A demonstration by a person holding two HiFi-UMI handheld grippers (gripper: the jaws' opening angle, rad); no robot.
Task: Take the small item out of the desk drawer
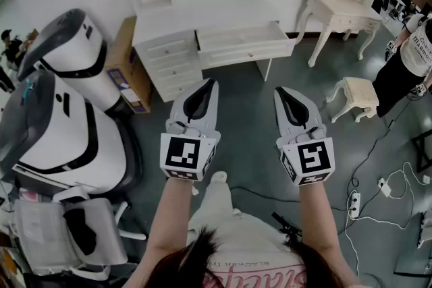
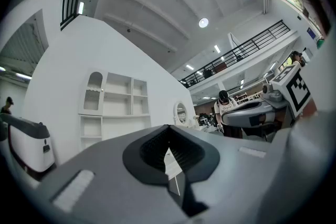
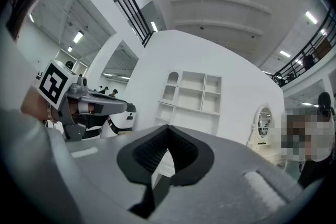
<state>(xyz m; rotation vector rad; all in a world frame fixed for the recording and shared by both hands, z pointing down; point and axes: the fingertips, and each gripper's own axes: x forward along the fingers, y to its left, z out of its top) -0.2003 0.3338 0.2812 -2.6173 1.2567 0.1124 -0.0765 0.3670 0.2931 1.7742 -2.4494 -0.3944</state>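
Closed left claw point(image 1: 208, 83), open white drawer point(image 1: 247, 52)

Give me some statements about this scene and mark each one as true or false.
1. The drawer of the white desk is open. True.
2. The left tool holds a small item. False: its jaws are together, with nothing between them.
3. The right tool reaches into the drawer. False: it hangs over the floor, apart from the desk.
4. A white stool stands by the dressing table. True.
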